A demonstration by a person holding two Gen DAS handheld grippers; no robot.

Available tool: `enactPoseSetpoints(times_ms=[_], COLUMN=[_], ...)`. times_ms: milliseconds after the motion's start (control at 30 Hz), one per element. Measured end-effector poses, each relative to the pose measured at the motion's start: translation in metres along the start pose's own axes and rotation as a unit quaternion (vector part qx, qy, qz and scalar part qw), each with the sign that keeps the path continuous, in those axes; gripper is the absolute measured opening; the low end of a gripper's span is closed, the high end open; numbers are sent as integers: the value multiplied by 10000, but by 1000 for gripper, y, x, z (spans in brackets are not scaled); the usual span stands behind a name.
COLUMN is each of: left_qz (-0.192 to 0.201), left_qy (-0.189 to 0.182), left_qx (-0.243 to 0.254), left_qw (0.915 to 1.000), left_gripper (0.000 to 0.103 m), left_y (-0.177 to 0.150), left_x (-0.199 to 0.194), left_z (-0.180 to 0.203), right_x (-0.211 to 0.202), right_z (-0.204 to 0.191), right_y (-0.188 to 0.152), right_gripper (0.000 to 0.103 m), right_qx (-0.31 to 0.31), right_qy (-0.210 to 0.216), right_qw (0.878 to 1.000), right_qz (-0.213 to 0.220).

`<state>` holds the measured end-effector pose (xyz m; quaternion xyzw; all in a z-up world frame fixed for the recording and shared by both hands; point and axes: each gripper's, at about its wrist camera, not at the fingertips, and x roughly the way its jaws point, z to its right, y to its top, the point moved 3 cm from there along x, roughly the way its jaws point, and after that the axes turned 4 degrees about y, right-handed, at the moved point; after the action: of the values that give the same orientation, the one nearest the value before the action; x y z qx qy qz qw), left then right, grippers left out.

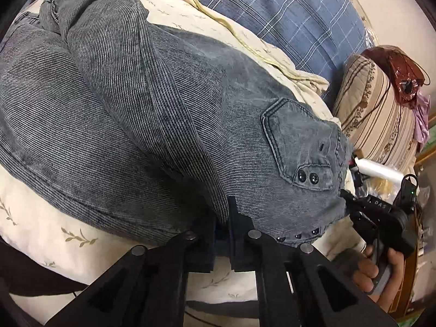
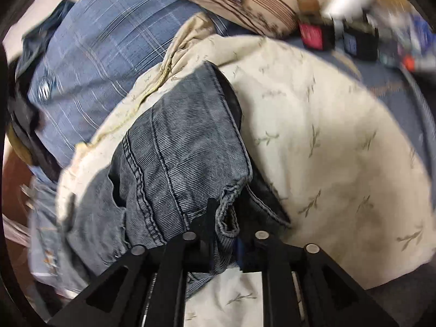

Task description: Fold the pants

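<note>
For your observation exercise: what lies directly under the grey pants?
The pants lie on a cream leaf-print cover, which shows along their edges. Beyond it is blue plaid fabric. Whatever lies beneath the pants' middle is covered.

Cream leaf-print bedspread [image 1: 32, 218], grey corduroy pants [image 1: 109, 109] lying on it, blue plaid cover [image 1: 286, 21] beyond

Pants [image 1: 114, 125] running off left edge, far leg ends not showing. Left gripper [image 1: 220, 234] fingertips sinking under denim fold, pad contact hidden. Right wrist view smearing: small boxes [image 2: 338, 38] by striped pillow [image 2: 267, 2] unreadable. Right gripper [image 2: 226, 226] tips lying buried in bunched waistband, grip unclear
</note>
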<state>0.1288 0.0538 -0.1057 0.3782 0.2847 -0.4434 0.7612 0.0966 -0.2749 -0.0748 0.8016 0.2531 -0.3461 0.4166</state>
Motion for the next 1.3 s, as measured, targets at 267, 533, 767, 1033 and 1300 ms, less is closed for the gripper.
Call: enactPoseSetpoints(times_ms=[267, 533, 767, 1033, 1300], left_qz=[413, 988, 989, 994, 1086], left_qy=[-348, 558, 337, -15, -566], left_qx=[241, -531, -1697, -1465, -1048], left_qw=[9982, 9921, 9799, 9842, 9869], left_gripper=[42, 52, 51, 51, 52], left_y=[29, 137, 163, 173, 174], left_x=[-90, -134, -119, -119, -125], left_z=[-19, -103, -175, -163, -159], right_x=[-84, 4, 103, 160, 101], right_z=[-69, -212, -303, -343, -358], right_y=[-3, -41, -67, -84, -149], right_gripper=[71, 71, 67, 4, 10], right_qx=[-902, -1845, -2182, -2103, -3118], right_qy=[666, 3215, 3061, 2980, 3600], right_qw=[9826, 9244, 9050, 8950, 8534], right_qz=[1479, -904, -1990, -2567, -2118])
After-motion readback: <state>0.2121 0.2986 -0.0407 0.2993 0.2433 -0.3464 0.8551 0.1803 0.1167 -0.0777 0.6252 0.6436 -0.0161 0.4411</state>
